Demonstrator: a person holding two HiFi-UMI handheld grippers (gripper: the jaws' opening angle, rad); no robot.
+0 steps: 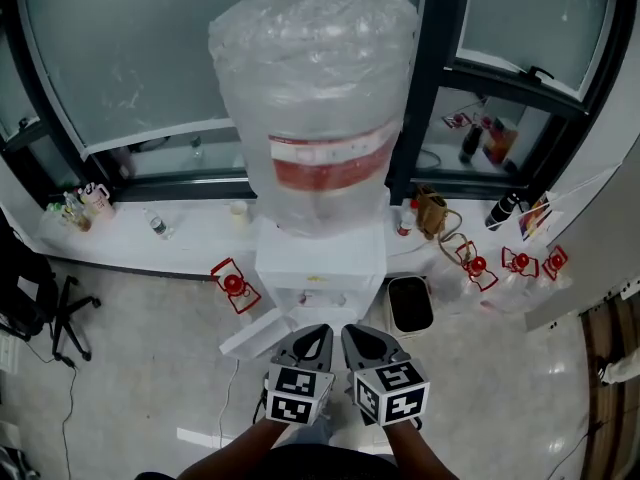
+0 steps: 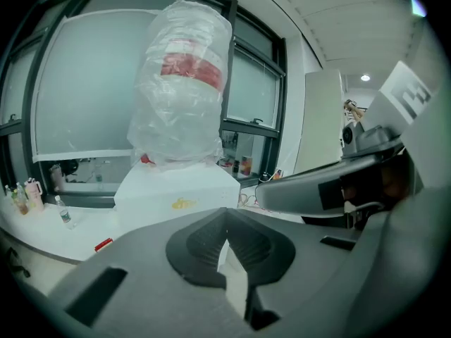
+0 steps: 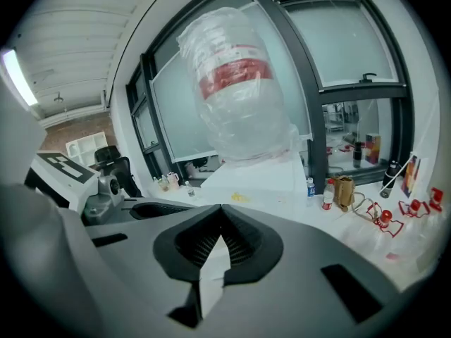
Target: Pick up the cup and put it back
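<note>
A small pale cup (image 1: 238, 209) stands on the white window ledge (image 1: 190, 230), left of the water dispenser (image 1: 320, 258). The dispenser carries a big plastic-wrapped bottle (image 1: 318, 98), also seen in the left gripper view as a wrapped bottle (image 2: 182, 83) and in the right gripper view (image 3: 239, 83). My left gripper (image 1: 318, 332) and right gripper (image 1: 352, 332) hang side by side low in front of the dispenser, far from the cup. The left gripper (image 2: 227, 220) is shut with nothing in it, and the right gripper (image 3: 222, 217) is shut and empty too.
Red lantern-shaped ornaments (image 1: 232, 284) lie on the floor and along the right ledge (image 1: 478, 265). A black bin (image 1: 409, 304) sits right of the dispenser. A brown paper bag (image 1: 432, 211) and bottles (image 1: 503, 208) crowd the ledge. An office chair (image 1: 40, 303) stands at the left.
</note>
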